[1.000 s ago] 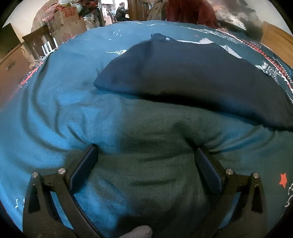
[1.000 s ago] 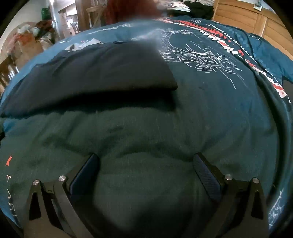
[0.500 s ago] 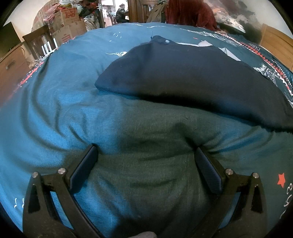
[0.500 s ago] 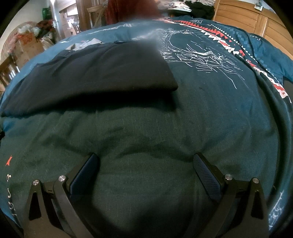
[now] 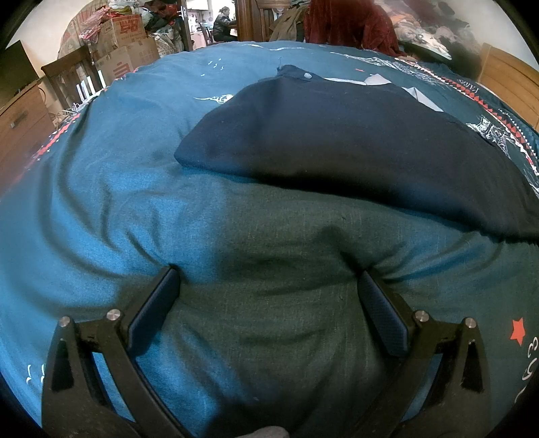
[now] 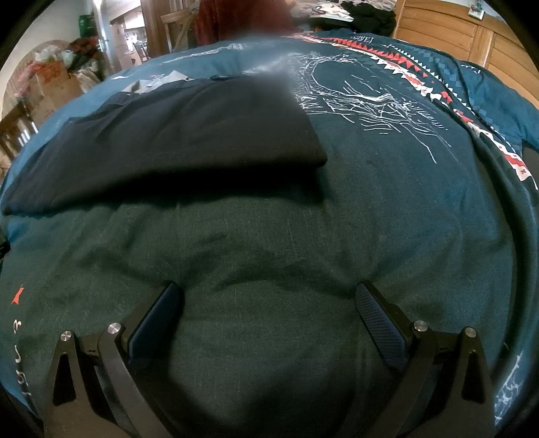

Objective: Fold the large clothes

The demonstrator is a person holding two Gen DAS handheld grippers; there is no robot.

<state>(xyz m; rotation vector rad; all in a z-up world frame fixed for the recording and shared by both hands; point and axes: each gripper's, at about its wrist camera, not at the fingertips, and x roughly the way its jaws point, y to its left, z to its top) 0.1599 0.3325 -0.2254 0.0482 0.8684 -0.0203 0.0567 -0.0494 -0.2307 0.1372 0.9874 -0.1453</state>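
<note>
In the left wrist view, the left gripper (image 5: 267, 286) is pressing down into the teal bedcover (image 5: 111, 209) with its jaws spread wide and nothing clamped between them; only bunched cover is sitting in the gap. Its tips are sinking into the cloth, so their ends are hiding from sight. Beyond them the folded dark navy garment (image 5: 337, 134) is lying flat on the cover, well apart from the tips, with its right end running out of the frame. A small pale button is showing at its far edge, and pale cloth is peeking from behind it, too little to identify. Cardboard boxes (image 5: 124, 43) are standing far left, and a dark red cloth (image 5: 347, 23) is hanging behind the bed, its top cut off.

In the right wrist view, the right gripper (image 6: 269, 298) is likewise resting wide open on the bedcover (image 6: 387, 202), gripping nothing, its tips dimpling the fabric. The navy garment (image 6: 175, 134) is lying ahead and to the left, clear of the fingers; its far right corner is blurring into a smear. A wooden headboard (image 6: 454, 30) is showing at upper right.
</note>
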